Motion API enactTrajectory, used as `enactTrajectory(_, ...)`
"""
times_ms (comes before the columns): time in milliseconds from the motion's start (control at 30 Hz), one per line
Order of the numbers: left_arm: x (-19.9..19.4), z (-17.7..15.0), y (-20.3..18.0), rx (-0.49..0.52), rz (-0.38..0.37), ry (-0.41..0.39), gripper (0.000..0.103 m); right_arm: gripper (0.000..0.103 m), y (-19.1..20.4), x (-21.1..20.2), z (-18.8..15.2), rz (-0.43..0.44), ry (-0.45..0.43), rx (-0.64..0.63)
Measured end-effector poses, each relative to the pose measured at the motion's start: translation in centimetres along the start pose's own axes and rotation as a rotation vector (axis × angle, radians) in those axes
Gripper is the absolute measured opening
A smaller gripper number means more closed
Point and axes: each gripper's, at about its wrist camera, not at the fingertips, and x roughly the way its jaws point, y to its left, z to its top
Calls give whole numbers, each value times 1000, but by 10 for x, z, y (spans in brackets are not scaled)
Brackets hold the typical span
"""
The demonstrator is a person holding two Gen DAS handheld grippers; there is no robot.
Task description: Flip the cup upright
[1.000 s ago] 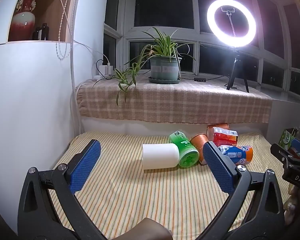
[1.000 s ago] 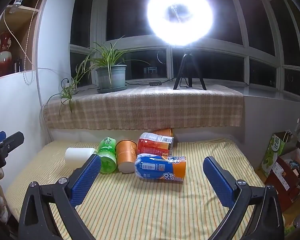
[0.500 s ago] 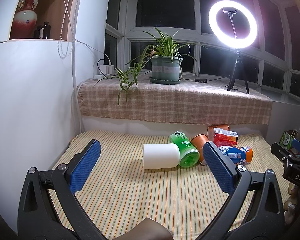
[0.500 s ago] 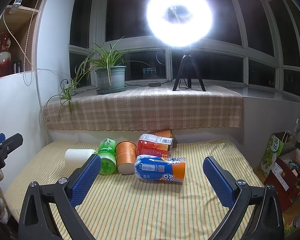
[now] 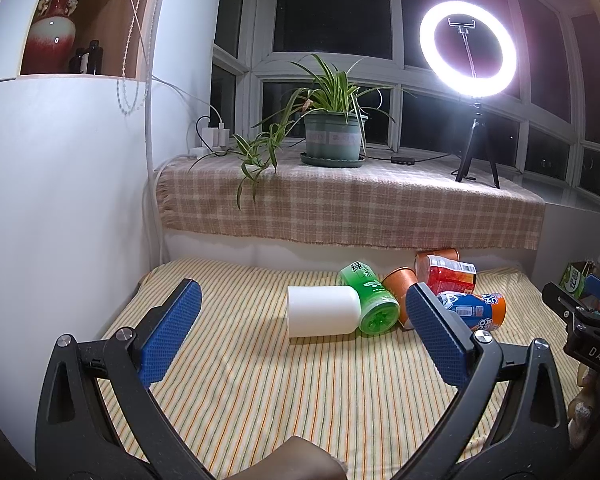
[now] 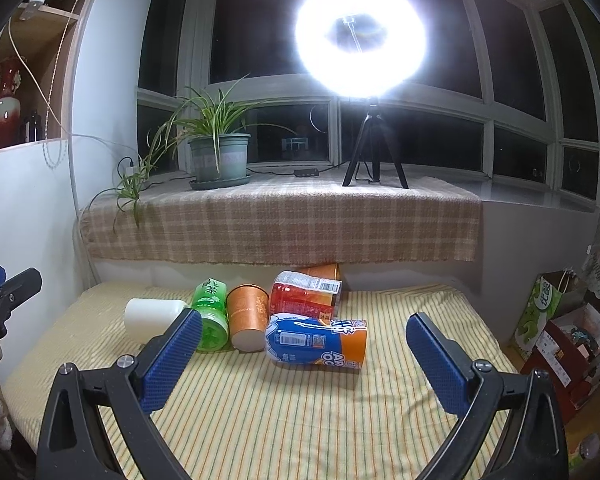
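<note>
White cup [image 5: 322, 311] on its side, touching green cup [image 5: 370, 300]

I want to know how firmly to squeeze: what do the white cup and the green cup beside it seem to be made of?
White cup: plain matte, opaque, no print; likely plastic or coated paper, can't tell which. Green cup: glossy printed wrap, ribbed translucent-looking end, probably thin plastic.

Both wrist views low over bed, facing window; share cup cluster [image 5: 400, 300].
</note>
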Motion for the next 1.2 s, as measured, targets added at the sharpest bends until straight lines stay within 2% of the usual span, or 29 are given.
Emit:
enactTrajectory(633,-2,-3,3,-4,-1,3,103,103,4,0,1,-21,-1,-15)
enactTrajectory(1200,2,-8,10,-12,13,10,103,103,16,7,4,8,4,-35)
